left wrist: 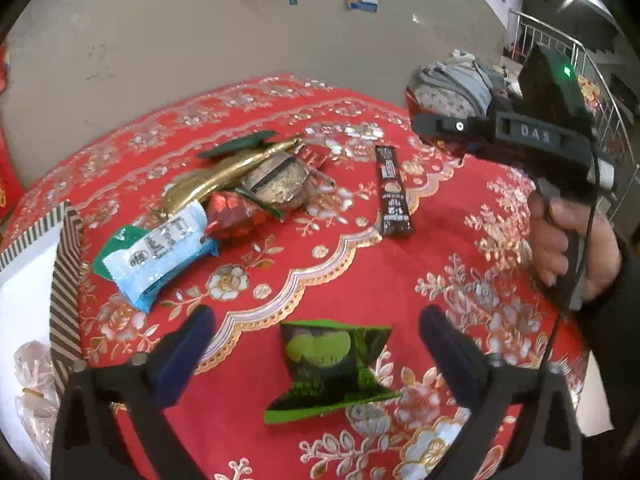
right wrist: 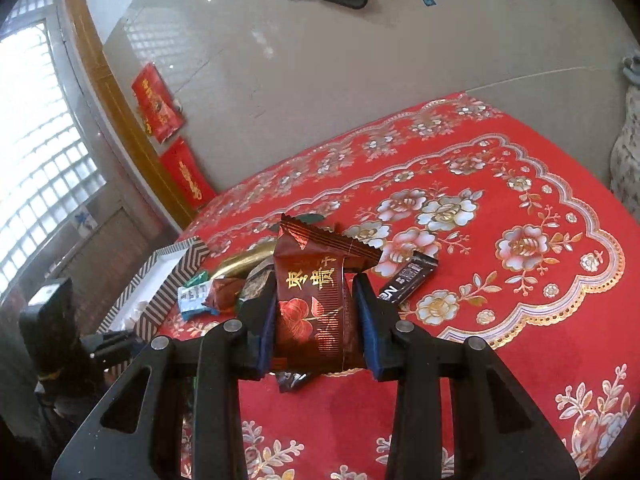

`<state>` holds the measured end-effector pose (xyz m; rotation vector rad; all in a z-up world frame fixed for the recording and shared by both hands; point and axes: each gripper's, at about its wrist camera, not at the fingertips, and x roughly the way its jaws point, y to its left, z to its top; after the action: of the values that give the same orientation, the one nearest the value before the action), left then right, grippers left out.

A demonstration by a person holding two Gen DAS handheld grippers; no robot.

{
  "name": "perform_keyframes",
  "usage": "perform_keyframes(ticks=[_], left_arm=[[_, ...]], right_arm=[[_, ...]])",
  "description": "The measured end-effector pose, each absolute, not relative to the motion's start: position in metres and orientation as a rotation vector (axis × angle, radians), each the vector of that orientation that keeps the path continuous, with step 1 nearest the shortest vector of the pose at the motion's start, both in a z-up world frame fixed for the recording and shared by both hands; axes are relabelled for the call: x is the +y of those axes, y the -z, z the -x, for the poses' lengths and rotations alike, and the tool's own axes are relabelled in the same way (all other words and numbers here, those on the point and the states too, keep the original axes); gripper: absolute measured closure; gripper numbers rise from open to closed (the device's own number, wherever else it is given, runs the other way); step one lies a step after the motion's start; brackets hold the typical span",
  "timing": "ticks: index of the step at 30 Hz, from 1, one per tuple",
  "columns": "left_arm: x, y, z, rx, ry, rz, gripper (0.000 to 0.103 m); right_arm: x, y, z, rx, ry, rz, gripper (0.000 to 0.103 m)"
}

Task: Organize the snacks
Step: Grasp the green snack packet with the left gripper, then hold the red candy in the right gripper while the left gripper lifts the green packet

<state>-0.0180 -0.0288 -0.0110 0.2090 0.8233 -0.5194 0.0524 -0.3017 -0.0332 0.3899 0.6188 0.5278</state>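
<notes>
My left gripper (left wrist: 316, 332) is open, its fingers on either side of a green snack packet (left wrist: 332, 368) lying on the red flowered tablecloth (left wrist: 400, 280). My right gripper (right wrist: 316, 300) is shut on a dark red snack packet (right wrist: 316, 300) with gold characters, held above the cloth. A pile of snacks lies at the left: a blue-white packet (left wrist: 160, 256), a gold packet (left wrist: 224, 172), a red foil packet (left wrist: 236, 212) and a clear-wrapped round cake (left wrist: 276, 184). A dark coffee stick (left wrist: 394, 192) lies apart; it also shows in the right wrist view (right wrist: 412, 276).
A striped-rim box (left wrist: 64, 280) with a white inside stands at the table's left edge, holding clear-wrapped items (left wrist: 32, 380); it also shows in the right wrist view (right wrist: 176, 276). The right gripper's body and hand (left wrist: 560, 184) hover at the right. Folded clothes (left wrist: 460, 84) lie beyond.
</notes>
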Motion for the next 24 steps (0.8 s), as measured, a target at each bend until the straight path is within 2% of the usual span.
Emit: perform_keyframes(ticks=[10,12,14,15,16,18,24], left_arm=[[-0.033,0.020,0.033,0.824,0.536,-0.309,0.000],[-0.035,0.024,0.032,0.841,0.536,-0.324,0.006],[-0.037,0.030,0.028,0.880,0.533,-0.333,0.007],[-0.035,0.029,0.027,0.879,0.534,-0.318,0.014],[-0.032,0.028,0.026,0.881,0.543,-0.291,0.030],[-0.026,0.026,0.022,0.874,0.514,-0.258,0.046],[-0.018,0.024,0.020,0.876,0.500,-0.203,0.056]], right_arm=[[-0.301,0.032,-0.052,0.621,-0.528,-0.386,0.068],[-0.300,0.032,-0.052,0.619,-0.528,-0.383,0.068],[-0.300,0.032,-0.051,0.619,-0.529,-0.382,0.068],[-0.300,0.032,-0.051,0.617,-0.529,-0.380,0.068],[-0.300,0.031,-0.051,0.615,-0.530,-0.379,0.068],[-0.298,0.031,-0.051,0.614,-0.533,-0.377,0.068],[-0.297,0.031,-0.051,0.611,-0.543,-0.375,0.068]])
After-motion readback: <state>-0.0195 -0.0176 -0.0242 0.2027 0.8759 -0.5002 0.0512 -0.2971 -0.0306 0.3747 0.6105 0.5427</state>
